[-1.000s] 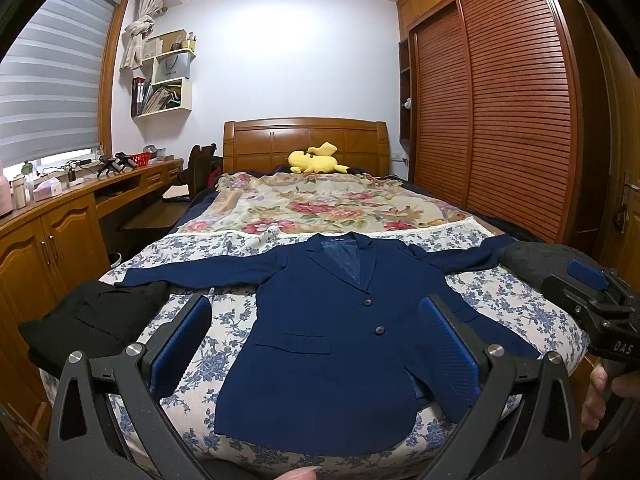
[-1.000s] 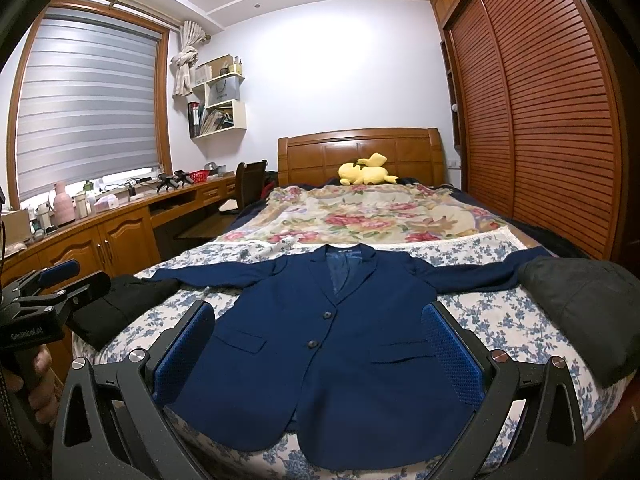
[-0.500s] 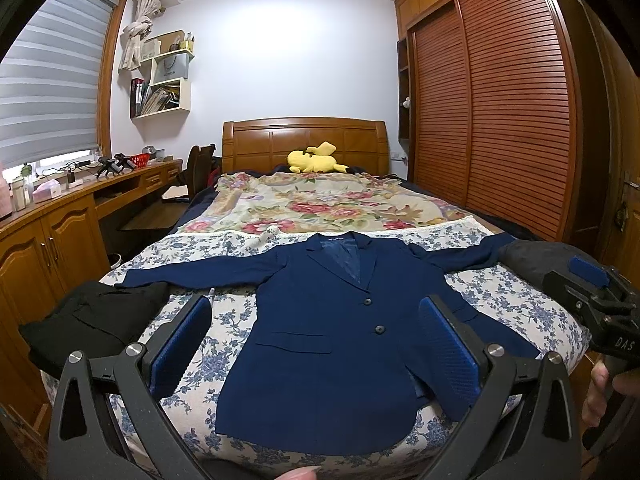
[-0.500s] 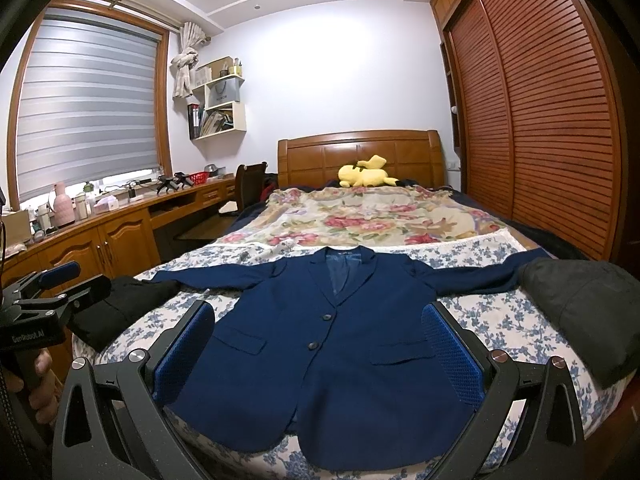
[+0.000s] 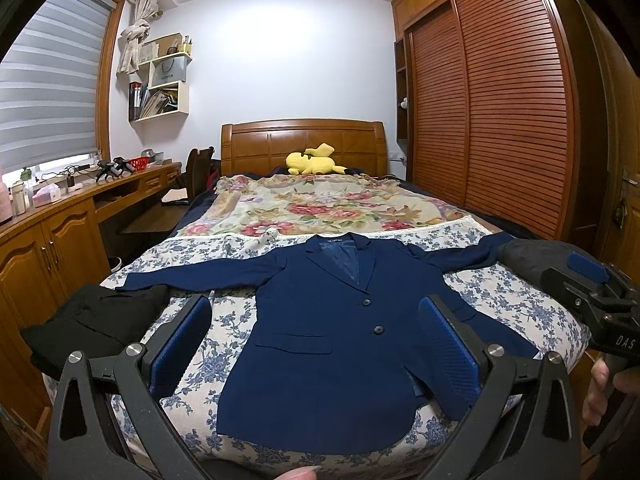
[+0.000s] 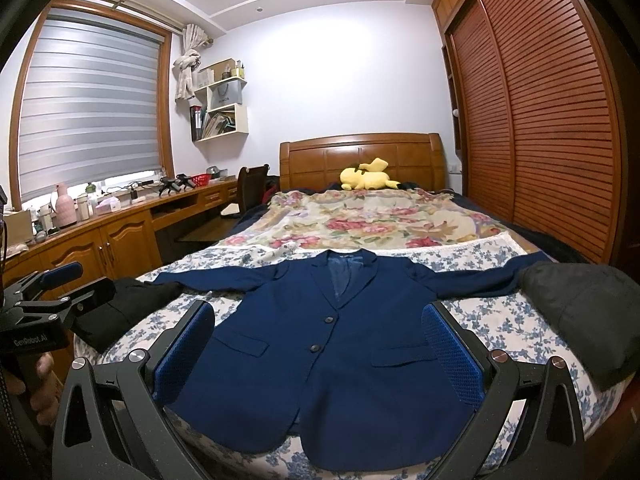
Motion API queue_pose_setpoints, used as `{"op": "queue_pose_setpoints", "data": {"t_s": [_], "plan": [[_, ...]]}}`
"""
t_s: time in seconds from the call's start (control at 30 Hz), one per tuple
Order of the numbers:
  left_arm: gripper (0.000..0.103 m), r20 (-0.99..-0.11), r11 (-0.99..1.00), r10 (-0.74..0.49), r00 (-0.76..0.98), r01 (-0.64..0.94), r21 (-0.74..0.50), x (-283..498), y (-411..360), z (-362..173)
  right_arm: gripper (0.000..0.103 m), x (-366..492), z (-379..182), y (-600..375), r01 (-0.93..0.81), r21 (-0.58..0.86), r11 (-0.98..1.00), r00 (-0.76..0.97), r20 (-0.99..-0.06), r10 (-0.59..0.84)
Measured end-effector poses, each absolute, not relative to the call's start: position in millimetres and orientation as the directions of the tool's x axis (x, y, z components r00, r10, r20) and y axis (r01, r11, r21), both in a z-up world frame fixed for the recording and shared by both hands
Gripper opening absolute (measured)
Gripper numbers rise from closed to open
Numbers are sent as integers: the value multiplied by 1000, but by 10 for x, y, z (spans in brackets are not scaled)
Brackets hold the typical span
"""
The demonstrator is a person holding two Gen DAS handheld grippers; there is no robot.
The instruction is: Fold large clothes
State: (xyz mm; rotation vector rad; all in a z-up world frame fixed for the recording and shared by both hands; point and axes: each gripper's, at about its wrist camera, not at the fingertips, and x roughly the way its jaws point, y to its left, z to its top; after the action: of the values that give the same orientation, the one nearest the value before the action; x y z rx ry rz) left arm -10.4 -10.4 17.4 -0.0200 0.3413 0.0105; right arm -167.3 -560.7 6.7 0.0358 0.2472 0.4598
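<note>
Both claws I see spread wide, empty: left claw (image 5: 314, 344), right claw (image 6: 318, 350). Navy blazer (image 6: 332, 344) flat on bed (image 6: 516, 320), frame centre, sleeves outstretched.

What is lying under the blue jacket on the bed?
The blue jacket lies flat on a white sheet with blue flowers, which shows all around it. Its right cuff disappears under a dark grey garment. Anything directly beneath the jacket is covered.
</note>
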Motion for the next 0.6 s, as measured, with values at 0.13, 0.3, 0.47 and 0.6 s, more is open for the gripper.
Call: {"op": "queue_pose_setpoints", "data": {"t_s": [0.13,0.3,0.47,0.6], "plan": [[103,-335,1000,6,942,-12,-16,-104,-110,187,103,-1673,66,-5606,-435,90,896,867,-228,444],[103,-335,1000,6,942,-12,-15,-106,-113,180,103,-1662,56,-5605,-434,92,896,866,-231,444],[103,-345,1000,6,938,-11,-13,-90,-110,192,103,-1640,46,-5599,-437,95,895,863,-238,446],[103,-368,1000,11,930,-17,-11,3,-64,104,103,-1588,15,-5567,-447,94,889,855,-246,456]]}}
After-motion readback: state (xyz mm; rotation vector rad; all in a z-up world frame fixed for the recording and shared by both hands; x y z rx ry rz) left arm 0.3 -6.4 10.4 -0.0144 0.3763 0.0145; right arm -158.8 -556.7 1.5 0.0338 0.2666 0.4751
